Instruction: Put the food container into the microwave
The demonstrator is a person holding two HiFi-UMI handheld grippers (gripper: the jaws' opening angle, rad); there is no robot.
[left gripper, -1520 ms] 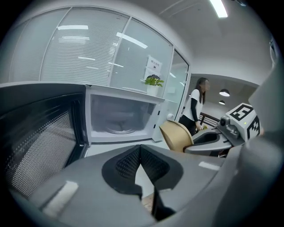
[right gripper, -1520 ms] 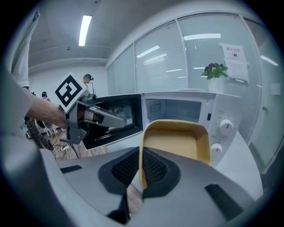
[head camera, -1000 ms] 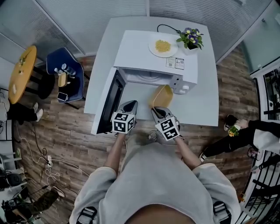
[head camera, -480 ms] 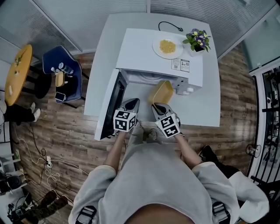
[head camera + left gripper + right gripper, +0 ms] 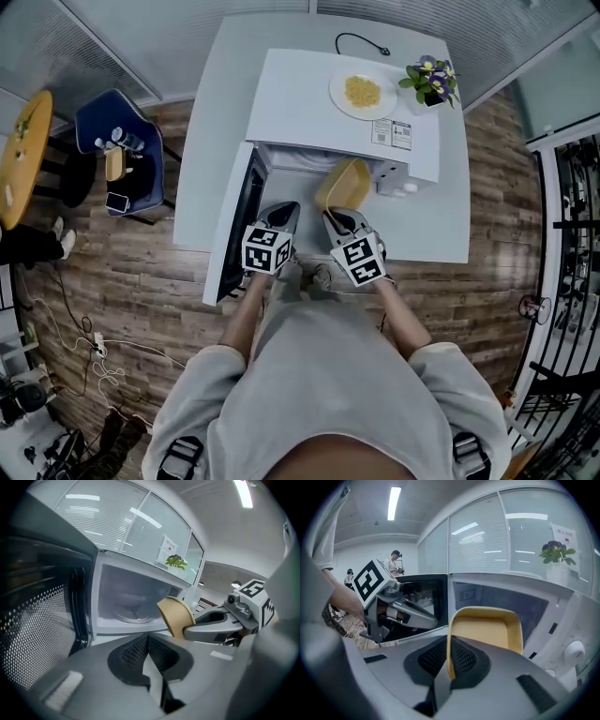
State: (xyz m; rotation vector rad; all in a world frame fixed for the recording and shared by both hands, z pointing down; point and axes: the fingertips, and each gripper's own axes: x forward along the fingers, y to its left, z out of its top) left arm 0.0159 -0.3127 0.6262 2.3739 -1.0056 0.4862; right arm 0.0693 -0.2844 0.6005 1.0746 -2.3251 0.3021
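A tan, empty food container (image 5: 343, 183) (image 5: 485, 634) is pinched by its rim in my right gripper (image 5: 336, 219) (image 5: 449, 660). It is held tilted just in front of the open white microwave (image 5: 330, 103), at the mouth of the cavity (image 5: 131, 599). The microwave door (image 5: 236, 225) (image 5: 37, 616) stands swung out to the left. My left gripper (image 5: 279, 222) (image 5: 150, 660) is shut with nothing in it, between the door and the container (image 5: 176, 616), and it shows in the right gripper view (image 5: 401, 606).
On the microwave's top sit a plate of yellow food (image 5: 361, 91) and a small flower pot (image 5: 429, 82). The microwave stands on a white table (image 5: 208, 131). A blue chair (image 5: 117, 164) is to the left on the wooden floor. People stand far off.
The right gripper has carried the container forward, from in front of the microwave up to the cavity mouth. The left gripper has stayed beside the door.
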